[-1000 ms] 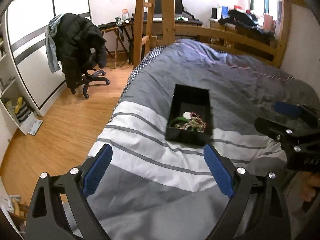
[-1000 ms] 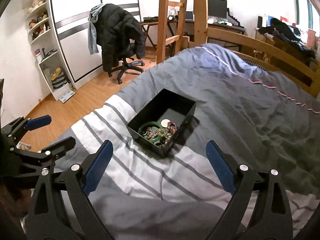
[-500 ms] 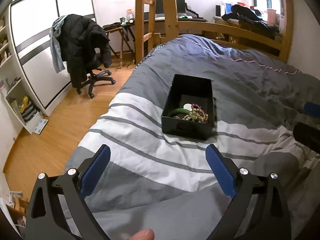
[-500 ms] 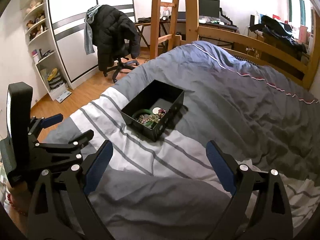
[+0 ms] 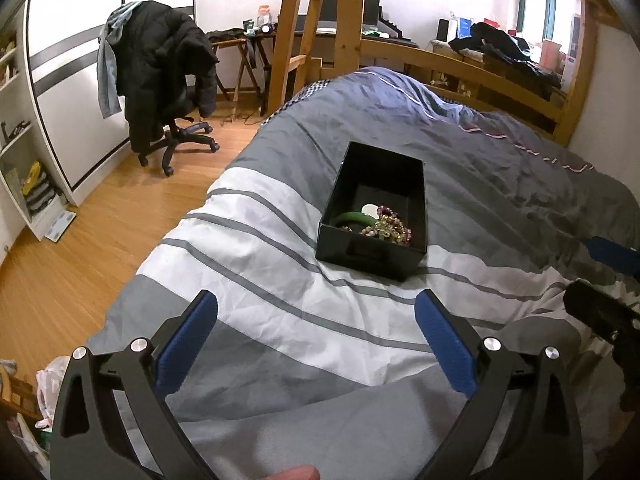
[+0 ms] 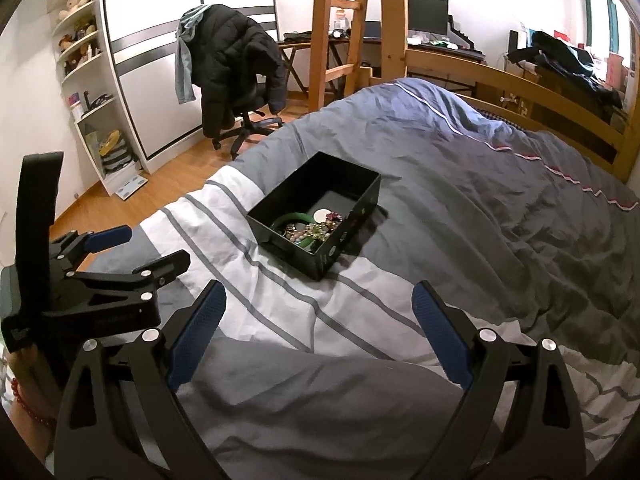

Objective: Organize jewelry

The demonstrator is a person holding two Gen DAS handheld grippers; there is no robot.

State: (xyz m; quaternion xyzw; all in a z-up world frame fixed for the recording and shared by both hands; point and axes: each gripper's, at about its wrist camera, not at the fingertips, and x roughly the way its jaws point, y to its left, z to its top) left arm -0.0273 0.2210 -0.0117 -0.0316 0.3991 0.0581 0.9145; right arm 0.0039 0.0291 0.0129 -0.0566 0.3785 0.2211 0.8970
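Observation:
A black open box (image 5: 334,236) stands on the grey and white striped duvet (image 5: 260,280). It holds a green bangle (image 5: 352,217), a white round piece (image 5: 370,210) and a heap of beaded bracelets (image 5: 386,229). The box also shows in the right wrist view (image 6: 352,184). My left gripper (image 5: 316,338) is open and empty, well short of the box. My right gripper (image 6: 318,326) is open and empty, also short of the box. The left gripper shows at the left of the right wrist view (image 6: 120,252).
A bed with a wooden frame (image 5: 460,64) fills the right side. A wooden ladder (image 5: 312,28) rises behind it. An office chair with a black jacket (image 5: 164,80) stands on the wood floor (image 5: 100,208). White shelves (image 6: 88,92) line the left wall.
Both grippers have drawn back from the box and away from each other; the box looks smaller and farther. Both stay open and empty.

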